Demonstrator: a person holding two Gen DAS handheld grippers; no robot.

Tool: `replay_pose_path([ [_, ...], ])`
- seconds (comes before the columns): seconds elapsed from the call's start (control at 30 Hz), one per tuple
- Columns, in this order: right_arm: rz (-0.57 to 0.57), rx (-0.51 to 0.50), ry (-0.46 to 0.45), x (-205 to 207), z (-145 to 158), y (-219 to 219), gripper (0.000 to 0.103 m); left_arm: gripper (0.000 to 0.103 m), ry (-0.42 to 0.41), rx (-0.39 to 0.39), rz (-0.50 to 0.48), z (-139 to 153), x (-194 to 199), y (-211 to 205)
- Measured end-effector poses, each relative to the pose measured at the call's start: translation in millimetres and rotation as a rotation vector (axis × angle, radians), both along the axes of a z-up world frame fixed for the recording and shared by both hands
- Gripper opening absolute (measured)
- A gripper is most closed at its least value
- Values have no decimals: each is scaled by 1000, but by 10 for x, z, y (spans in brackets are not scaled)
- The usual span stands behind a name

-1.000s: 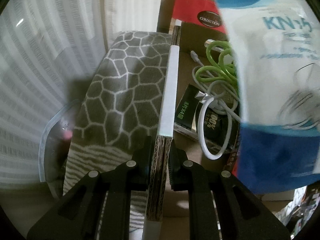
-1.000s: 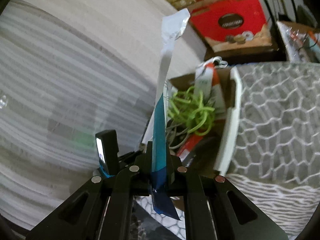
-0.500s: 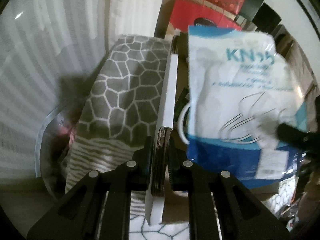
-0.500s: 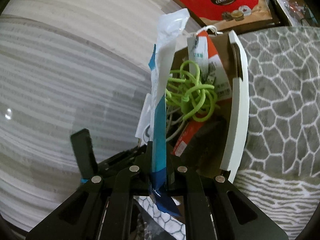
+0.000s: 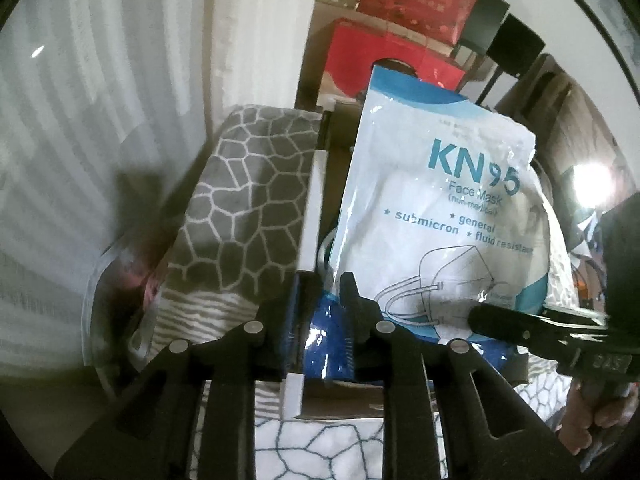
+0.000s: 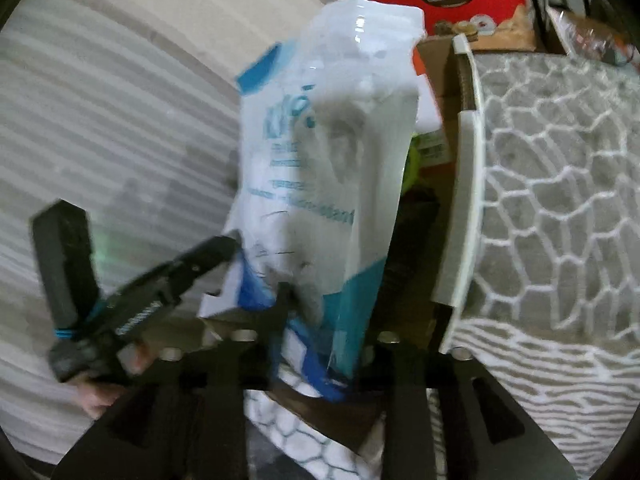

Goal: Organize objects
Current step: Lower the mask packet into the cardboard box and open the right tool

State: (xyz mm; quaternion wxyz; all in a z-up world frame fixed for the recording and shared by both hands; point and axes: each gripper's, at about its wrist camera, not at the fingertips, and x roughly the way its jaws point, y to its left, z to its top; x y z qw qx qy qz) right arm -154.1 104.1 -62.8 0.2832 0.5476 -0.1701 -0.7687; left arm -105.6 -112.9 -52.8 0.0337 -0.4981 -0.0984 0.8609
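Since the frame a second ago, the left gripper [image 5: 318, 304] has let go of the cardboard box's white-edged wall [image 5: 310, 208] it was pinching, and its fingers now stand a little wider. The blue bottom corner of the mask packet [image 5: 432, 208] has come in between them. The right gripper [image 6: 332, 300], which was clamped on that packet's lower edge, has spread its fingers well apart. The packet has turned from edge-on to nearly face-on in the right wrist view (this frame is blurred, so fine contact is hard to read).

The packet stands upright just inside the box, beside the wall that borders the grey patterned cloth [image 5: 248, 200]. Its long axis runs up and away from both grippers, blue end down. The right gripper's fingers are released, with the packet [image 6: 328, 168] loose in the gap. I cannot tell whether the left fingers actually pinch the blue corner or merely flank it.

The step looks like settling the packet into the box. What matters is that its bottom corner lies directly between the left fingers, so the left hand is the nearer one, while the right reaches in across the packet's lower face.
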Motion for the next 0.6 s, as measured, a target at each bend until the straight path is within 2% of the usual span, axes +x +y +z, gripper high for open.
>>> replay_pose_path([
  [0.03,-5,39,13,6,48,8,52,20,3,-3,-6,13,6,27],
  [0.1,-5,41,43,26,162,49,54,23,8,-9,-13,37,14,58],
  [0.2,-14,54,98,59,368,129,66,24,12,-16,-20,70,10,104],
  [0.3,-42,101,164,82,561,195,68,29,16,-20,-26,97,11,132],
  [0.4,-62,111,191,67,687,222,68,39,27,-30,-26,131,26,149],
  [0.5,-78,115,214,138,729,325,68,56,34,-37,-25,160,45,162],
  [0.6,-90,156,241,221,747,387,74,68,46,-45,-27,194,72,187],
])
